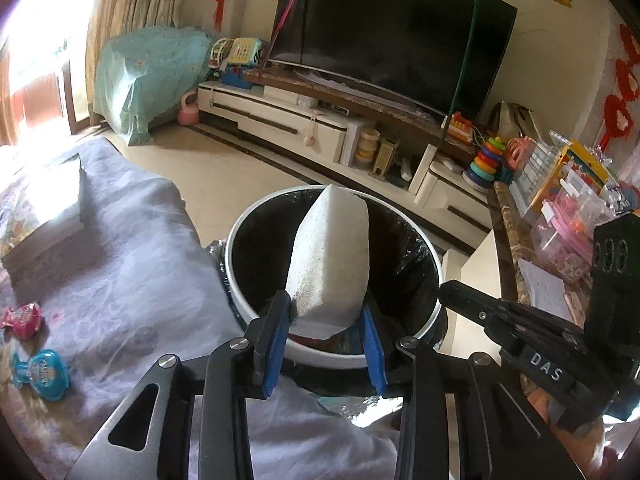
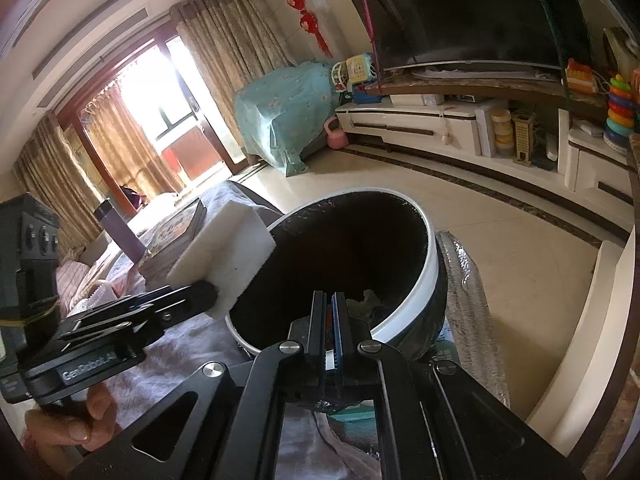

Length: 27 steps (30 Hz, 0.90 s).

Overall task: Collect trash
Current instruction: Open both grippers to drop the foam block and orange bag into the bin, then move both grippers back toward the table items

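Trash in hand right now is the white foam block (image 1: 328, 256), pinched between your left gripper's (image 1: 325, 350) blue pads, its lower end gripped and the rest sticking out over the open mouth of the bin (image 1: 240, 240). By my reading you're at the drop: the block is over the bin but not yet let go. Your right gripper (image 2: 328, 332) has its jaws clenched together with nothing between them, parked at the near rim of the bin. Some crumpled scraps (image 2: 370, 300) already lie down inside, so part of the collecting looks done.

Still to go — two candy wrappers, one pink (image 1: 23, 320) and one blue (image 1: 42, 374), lie on the grey cloth (image 1: 132, 264) well to the left of the bin; they look like the next pickups.

Only the left view shows those wrappers, and the pads bearing on the foam. Only the right view looks into the bin's bottom and shows the scraps there — it also shows the foam from the side, poking past the bin's left rim, and your left hand (image 2: 68, 420) on the handle
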### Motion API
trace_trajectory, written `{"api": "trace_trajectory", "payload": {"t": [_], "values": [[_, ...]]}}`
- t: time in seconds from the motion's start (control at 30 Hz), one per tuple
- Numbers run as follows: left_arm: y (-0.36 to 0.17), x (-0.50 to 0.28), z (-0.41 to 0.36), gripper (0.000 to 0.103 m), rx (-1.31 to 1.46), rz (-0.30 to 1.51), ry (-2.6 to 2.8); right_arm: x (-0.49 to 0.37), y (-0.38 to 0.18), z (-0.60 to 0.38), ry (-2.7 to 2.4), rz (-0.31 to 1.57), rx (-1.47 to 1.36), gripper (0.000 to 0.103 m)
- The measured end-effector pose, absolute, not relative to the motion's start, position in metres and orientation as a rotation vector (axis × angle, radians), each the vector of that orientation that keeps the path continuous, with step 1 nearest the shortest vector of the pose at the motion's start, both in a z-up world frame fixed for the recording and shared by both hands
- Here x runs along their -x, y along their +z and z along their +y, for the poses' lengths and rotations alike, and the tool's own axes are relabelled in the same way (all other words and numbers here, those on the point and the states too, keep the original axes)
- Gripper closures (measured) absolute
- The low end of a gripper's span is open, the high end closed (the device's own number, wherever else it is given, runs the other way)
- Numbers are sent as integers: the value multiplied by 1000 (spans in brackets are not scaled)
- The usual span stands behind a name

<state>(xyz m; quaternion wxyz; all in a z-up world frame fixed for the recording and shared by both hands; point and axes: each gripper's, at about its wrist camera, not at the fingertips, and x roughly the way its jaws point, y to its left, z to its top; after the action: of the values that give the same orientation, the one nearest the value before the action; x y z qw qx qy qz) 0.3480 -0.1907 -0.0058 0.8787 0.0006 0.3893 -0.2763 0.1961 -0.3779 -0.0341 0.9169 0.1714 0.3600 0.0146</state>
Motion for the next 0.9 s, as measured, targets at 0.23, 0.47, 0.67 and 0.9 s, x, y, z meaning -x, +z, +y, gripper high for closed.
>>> {"api": "trace_trajectory", "payload": {"t": [0.23,0.47,0.67,0.9], "values": [[-9,-353,-194,43,10,814,-553,-193,-34,-381,18,739,-357,101],[-11,-343,-185,41,24,815,-538,-191,-34,-380,21,739,-362,101],[-18,-326,-160,40,57,826,-506,-192,-33,-366,50,742,-358,99],[-26,-301,-119,40,102,847,-445,-193,-37,-335,118,769,-362,92]]}}
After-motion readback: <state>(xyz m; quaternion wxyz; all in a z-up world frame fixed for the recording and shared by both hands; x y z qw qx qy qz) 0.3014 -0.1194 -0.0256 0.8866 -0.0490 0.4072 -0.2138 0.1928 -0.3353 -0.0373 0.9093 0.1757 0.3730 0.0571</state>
